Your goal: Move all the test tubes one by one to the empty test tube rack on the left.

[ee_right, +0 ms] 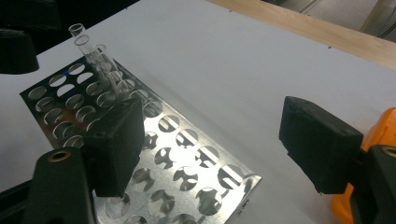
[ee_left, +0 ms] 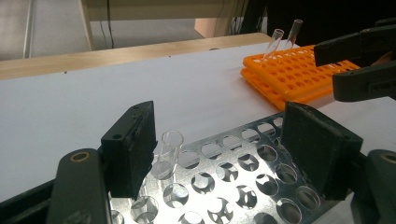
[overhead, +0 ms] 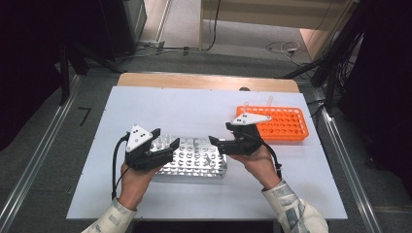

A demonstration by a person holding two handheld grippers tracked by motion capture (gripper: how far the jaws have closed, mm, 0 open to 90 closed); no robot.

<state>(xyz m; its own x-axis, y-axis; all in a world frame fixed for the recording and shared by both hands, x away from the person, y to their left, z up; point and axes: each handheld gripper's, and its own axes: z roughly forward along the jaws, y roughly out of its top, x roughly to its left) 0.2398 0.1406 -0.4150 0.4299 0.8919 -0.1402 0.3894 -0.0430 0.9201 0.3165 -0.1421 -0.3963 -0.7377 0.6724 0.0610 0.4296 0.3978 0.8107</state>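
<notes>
Risk of a toppled glass tube (ee_left: 167,156): it stands in the metal rack (overhead: 194,162), just beside a pad of the parted left gripper (ee_left: 219,149); right gripper (ee_right: 229,144) hovers, jaws apart.

**Surroundings of the work area, seen from above**

White tabletop (overhead: 194,104) at centre, with a bare wooden strip (overhead: 204,81) along its 12 o'clock edge. Grey floor (overhead: 53,141) on both sides, crossed by metal rails (overhead: 31,167) at 9 and 3 o'clock. Loose cables (overhead: 284,47) lie at 1 o'clock; dark equipment (overhead: 121,24) stands at 11 o'clock.
</notes>
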